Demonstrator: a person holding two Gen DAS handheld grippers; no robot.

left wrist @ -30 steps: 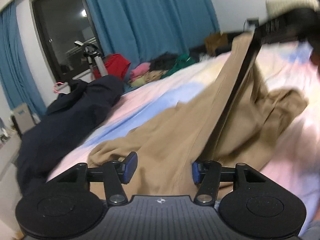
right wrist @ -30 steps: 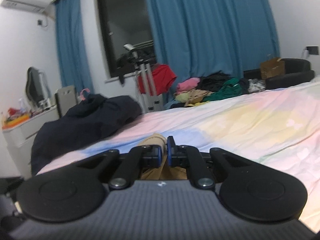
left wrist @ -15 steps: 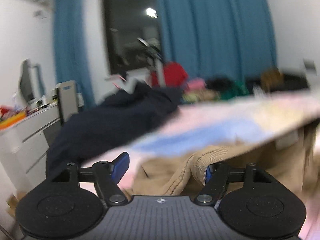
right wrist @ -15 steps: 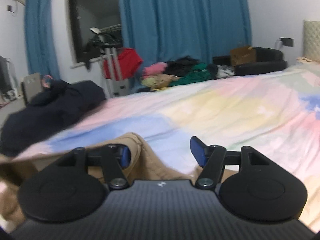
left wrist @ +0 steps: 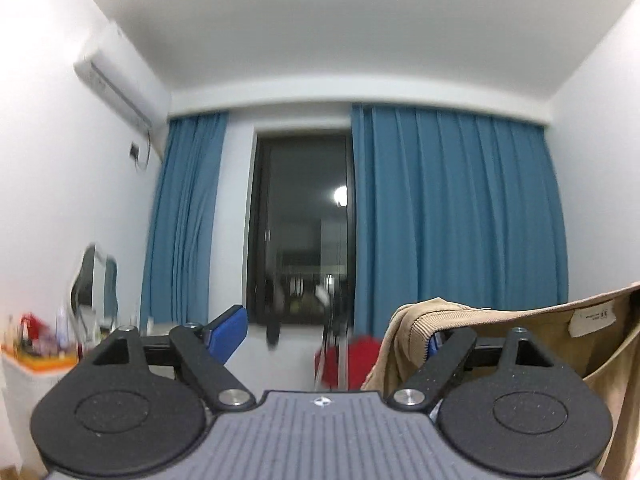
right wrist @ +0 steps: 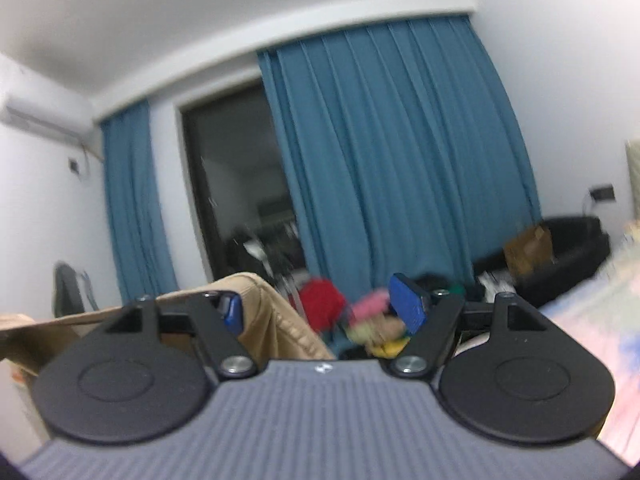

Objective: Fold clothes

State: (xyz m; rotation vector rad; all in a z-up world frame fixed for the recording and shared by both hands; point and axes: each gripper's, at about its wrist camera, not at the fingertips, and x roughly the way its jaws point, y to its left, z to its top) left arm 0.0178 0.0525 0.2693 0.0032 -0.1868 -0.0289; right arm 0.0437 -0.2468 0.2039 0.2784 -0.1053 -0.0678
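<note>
Tan trousers held up in the air, waistband draped over the right finger of the left gripper and the left finger of the right gripper. Both grippers spread wide. Blue curtains and dark window behind.

Tan trousers at lower right of the left wrist view show a soft, matt woven cloth with a ribbed corduroy-like edge and a pale sewn-in label, draped over the left gripper, whose matt black plastic arms carry shiny metal screws and smooth blue pads. In the right wrist view the right gripper has the same matt black finish and grooved grey body, tan cloth lying against its left pad. Behind, blue curtains hang in heavy matt folds beside a glossy dark window.
</note>
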